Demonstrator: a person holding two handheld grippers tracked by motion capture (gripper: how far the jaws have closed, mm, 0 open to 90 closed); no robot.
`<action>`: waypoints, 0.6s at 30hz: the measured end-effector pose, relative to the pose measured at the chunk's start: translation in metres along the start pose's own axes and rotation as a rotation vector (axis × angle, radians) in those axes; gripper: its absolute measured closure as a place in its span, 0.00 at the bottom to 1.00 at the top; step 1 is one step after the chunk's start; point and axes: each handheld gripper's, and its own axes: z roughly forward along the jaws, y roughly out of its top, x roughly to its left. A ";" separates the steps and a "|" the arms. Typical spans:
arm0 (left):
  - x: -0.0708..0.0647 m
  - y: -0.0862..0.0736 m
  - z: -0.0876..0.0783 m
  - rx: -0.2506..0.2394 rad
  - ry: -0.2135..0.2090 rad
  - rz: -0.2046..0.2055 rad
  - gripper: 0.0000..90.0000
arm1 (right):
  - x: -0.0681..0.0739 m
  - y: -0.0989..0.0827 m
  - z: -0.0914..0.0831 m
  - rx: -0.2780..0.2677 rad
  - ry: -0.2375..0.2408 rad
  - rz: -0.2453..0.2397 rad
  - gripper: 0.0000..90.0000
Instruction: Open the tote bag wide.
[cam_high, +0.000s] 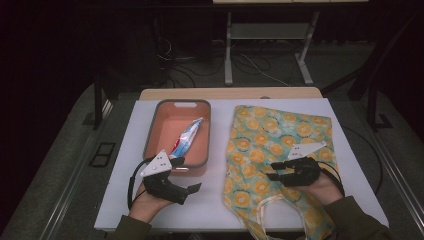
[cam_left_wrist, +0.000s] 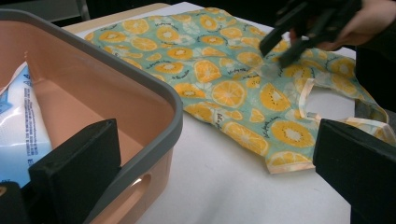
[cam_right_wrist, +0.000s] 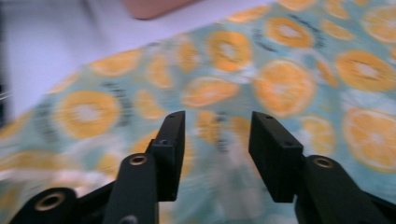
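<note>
A fabric bag (cam_high: 280, 145) printed with orange slices lies flat on the right half of the white table, handles toward me. My right gripper (cam_high: 274, 175) hovers just above its middle, jaws apart with nothing between them (cam_right_wrist: 217, 140); the cloth (cam_right_wrist: 280, 84) lies below them. The left gripper view catches the same gripper (cam_left_wrist: 280, 44) over the bag (cam_left_wrist: 210, 70). My left gripper (cam_high: 186, 175) is open at the near right corner of a salmon bin (cam_high: 152, 135), jaws wide (cam_left_wrist: 215, 172). Inside the bin lies a blue and white packet (cam_high: 187, 136).
The bin's grey rim (cam_left_wrist: 140, 88) curves close in front of the left jaws, and the packet (cam_left_wrist: 18, 126) leans on its inner wall. Bare white tabletop (cam_high: 120, 200) runs left of the bin and between bin and bag. Table legs and cables stand on the dark floor beyond.
</note>
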 end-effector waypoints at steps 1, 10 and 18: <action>0.000 0.000 0.000 -0.002 0.001 -0.002 0.00 | 0.006 -0.001 -0.002 0.001 0.013 -0.009 0.53; -0.001 0.000 0.001 0.002 -0.003 0.002 0.00 | 0.053 -0.013 0.010 0.065 0.137 -0.080 0.40; -0.002 0.000 0.002 0.003 -0.006 0.002 0.00 | 0.067 -0.020 0.036 0.164 0.142 -0.177 0.39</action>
